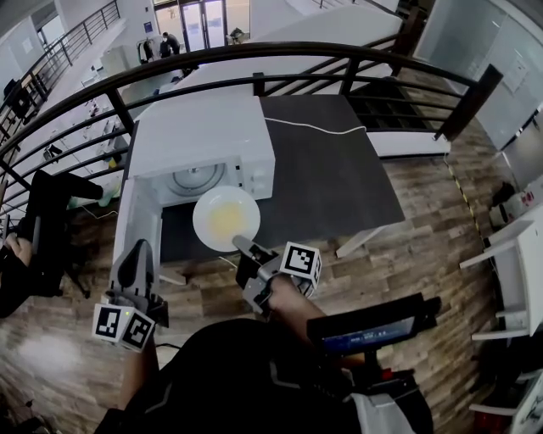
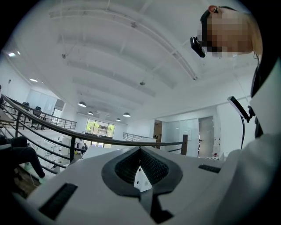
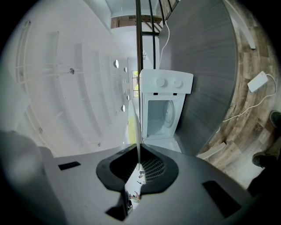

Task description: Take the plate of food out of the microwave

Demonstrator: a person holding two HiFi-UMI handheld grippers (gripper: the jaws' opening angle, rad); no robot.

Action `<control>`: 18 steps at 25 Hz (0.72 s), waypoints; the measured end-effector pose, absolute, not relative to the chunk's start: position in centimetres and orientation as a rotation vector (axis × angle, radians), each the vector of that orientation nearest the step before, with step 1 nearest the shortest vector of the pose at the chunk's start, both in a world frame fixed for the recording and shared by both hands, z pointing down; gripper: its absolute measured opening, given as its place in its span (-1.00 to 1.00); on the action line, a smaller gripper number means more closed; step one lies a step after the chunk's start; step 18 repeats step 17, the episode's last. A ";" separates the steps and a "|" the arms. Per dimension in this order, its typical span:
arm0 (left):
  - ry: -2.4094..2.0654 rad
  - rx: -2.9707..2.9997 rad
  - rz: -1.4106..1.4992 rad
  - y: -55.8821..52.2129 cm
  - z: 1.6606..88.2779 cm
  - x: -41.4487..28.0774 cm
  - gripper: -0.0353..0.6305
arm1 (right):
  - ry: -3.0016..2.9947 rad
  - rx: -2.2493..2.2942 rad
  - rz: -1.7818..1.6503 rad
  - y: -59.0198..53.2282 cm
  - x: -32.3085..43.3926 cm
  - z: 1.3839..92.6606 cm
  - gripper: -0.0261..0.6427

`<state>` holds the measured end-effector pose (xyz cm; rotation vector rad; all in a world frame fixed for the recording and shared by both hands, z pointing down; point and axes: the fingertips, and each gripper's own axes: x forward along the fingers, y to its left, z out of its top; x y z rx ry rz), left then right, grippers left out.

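Here: round wht plate (image 1: 226, 218), boxy microwave (image 1: 204, 140)

Upper gallery of a large open-plan office building, looking over an atrium.
Black metal railing (image 1: 468, 102) edges a wood-plank floor (image 1: 424, 212). Below it is a lower level with glass entrance doors (image 1: 204, 21) and people standing (image 1: 170, 42). High white ribbed ceiling (image 2: 131, 57) with round lamps (image 2: 82, 104). A white microwave (image 1: 204, 136) sits on a dark table (image 1: 331, 169) by the rail.
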<state>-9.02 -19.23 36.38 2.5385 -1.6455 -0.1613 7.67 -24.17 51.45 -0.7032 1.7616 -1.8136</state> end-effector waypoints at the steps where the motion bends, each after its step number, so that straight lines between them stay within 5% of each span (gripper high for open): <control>1: -1.642 2.534 -0.162 -19.2 36.5 -9.1 -0.89 | 1.759 -0.702 -1.815 -24.1 7.7 51.4 -0.88; 18: -1.557 2.577 -0.157 -18.4 37.0 -8.9 -0.89 | 1.759 -0.710 -1.782 -23.5 7.4 50.8 -0.88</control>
